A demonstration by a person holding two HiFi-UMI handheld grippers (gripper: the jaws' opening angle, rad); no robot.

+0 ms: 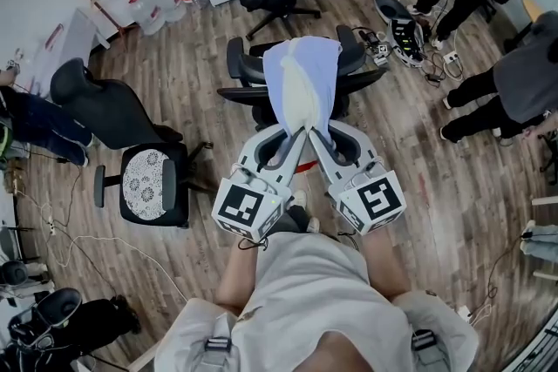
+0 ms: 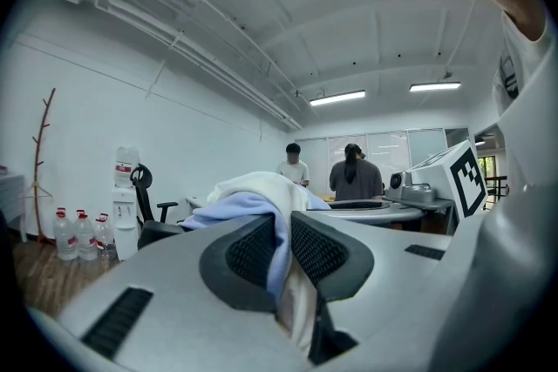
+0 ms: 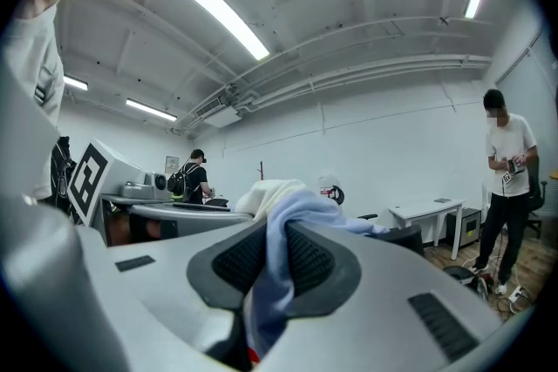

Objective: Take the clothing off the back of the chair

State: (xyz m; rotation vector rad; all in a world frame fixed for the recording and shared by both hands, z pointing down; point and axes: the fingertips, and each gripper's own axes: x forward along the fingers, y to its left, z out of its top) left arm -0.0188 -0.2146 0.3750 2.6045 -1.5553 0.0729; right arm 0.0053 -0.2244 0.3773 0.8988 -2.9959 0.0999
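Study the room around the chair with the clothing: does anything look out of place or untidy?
Nothing is damaged or spilled. The clothing is bunched unevenly, pinched by the left gripper and right gripper. Loose cables trail across the floor beyond the chair.

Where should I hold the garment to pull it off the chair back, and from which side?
Grip the garment at its bunched near end, coming from your side of the chair. It drapes over the chair back and narrows toward you, leaving that end free. The left hand-held gripper and the right hand-held gripper are both shut on it there.
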